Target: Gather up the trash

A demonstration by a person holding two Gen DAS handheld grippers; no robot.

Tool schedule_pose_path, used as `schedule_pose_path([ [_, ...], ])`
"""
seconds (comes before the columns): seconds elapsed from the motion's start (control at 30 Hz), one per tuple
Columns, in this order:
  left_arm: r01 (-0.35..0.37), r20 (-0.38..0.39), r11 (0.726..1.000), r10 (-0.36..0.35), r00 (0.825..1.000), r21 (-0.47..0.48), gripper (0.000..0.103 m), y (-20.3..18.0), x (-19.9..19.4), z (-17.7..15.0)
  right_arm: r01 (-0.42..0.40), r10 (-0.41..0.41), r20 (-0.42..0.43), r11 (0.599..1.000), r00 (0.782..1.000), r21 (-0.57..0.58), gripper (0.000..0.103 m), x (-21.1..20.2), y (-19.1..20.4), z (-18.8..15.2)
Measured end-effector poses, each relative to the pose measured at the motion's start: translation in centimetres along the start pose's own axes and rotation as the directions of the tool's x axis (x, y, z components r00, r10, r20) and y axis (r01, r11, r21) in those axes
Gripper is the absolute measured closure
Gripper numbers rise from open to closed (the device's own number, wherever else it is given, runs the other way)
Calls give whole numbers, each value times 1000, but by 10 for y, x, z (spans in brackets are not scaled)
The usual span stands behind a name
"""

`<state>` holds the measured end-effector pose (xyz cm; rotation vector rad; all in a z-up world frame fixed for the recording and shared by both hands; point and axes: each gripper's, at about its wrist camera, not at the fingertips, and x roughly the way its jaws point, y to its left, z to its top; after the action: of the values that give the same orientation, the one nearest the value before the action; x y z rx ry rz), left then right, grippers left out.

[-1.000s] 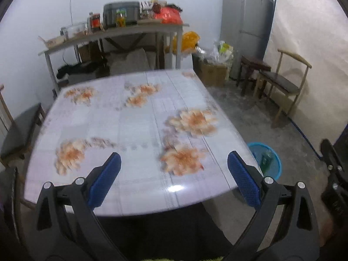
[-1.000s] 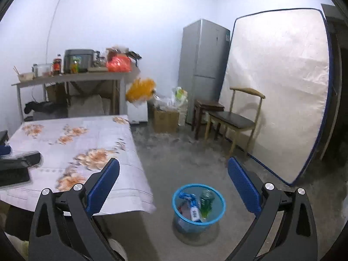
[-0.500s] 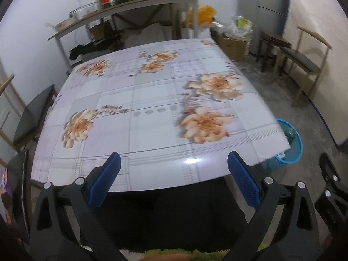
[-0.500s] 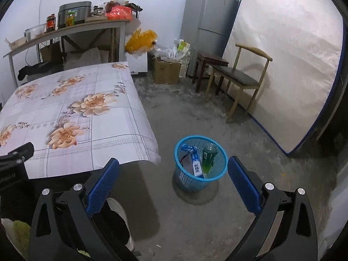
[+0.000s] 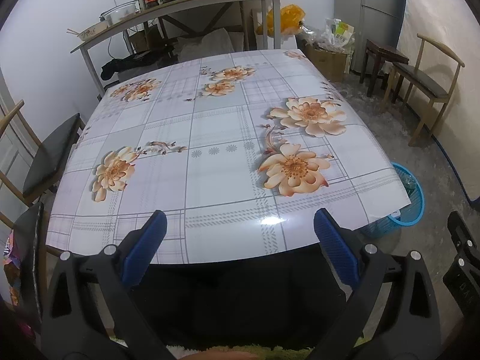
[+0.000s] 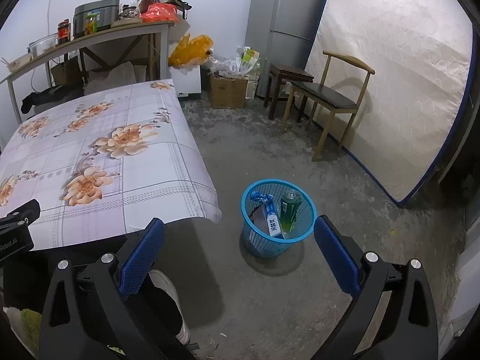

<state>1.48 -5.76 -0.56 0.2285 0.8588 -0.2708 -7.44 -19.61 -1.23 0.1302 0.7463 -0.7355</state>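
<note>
**Bin holds the trash; both tongs empty beside a bare counter**

The blue mesh bin (image 6: 278,219) stands on the floor in the lower middle of the right wrist frame, just ahead of the right tongs (image 6: 239,241) and framed between their blue pads. Those tongs are spread wide and carry nothing. Inside the bin a green bottle (image 6: 289,211) stands nearly upright, neck up, and a white and blue tube (image 6: 271,216) leans beside it, its long axis running from upper left to lower right.

The left tongs (image 5: 240,237) are also spread wide and empty, hovering over the near edge of the counter (image 5: 210,180). No loose trash shows on its floral cloth. In that view the bin (image 5: 415,198) peeks out at the right edge, half hidden behind the counter's corner.

The right tongs look much nearer the bin, with open floor between. A white shoe (image 6: 168,297) sits low in the frame, left of that path. A wooden chair (image 6: 327,96) and a mattress (image 6: 390,69) stand well apart, upper right. By my reading the collecting appears finished or nearly so.
</note>
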Motion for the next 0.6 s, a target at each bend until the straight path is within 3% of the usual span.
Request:
schedule_pose_path([
  [0.6, -6, 2, 1000, 6, 1000, 2, 9, 1, 3, -1, 1, -1, -3, 1000, 1000, 7, 6, 2, -2, 2],
])
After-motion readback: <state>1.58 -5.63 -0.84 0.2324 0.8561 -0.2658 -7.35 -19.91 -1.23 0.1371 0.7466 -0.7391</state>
